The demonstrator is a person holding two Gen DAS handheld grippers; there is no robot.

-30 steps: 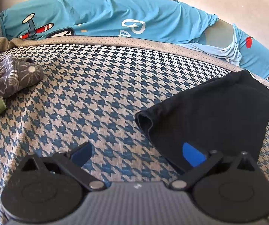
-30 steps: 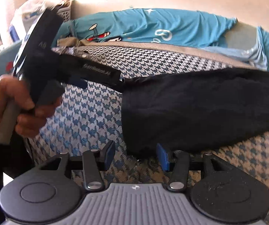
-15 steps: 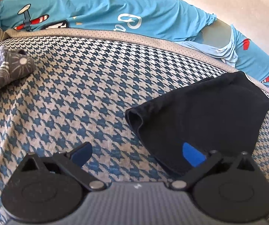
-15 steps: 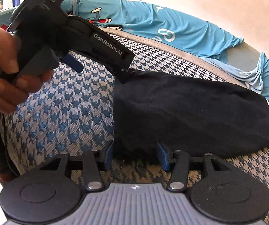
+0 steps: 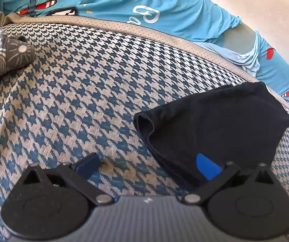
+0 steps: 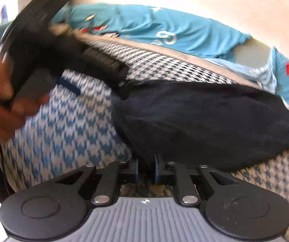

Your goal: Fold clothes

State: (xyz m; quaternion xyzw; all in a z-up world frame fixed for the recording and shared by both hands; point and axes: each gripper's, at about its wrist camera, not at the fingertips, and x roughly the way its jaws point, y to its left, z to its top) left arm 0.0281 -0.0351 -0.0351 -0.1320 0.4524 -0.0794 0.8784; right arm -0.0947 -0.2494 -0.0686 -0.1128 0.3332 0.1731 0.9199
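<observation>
Left gripper [image 5: 147, 164] fingers spread wide, nothing held; right pad [image 5: 206, 169] seen over black garment [image 5: 221, 125]. Right gripper [image 6: 146, 170] fingers drawn near-closed at garment's near edge; grip on cloth cannot be told. Garment laid folded on houndstooth cover [image 5: 88, 92], blue sheet [image 5: 124, 4] behind.

Motion blur smears the person's hand [image 6: 1, 100], seemingly gripping.

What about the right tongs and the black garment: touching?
Touching: in the right wrist view, the right tongs pinch the near edge of the black garment between their blue pads.
</observation>
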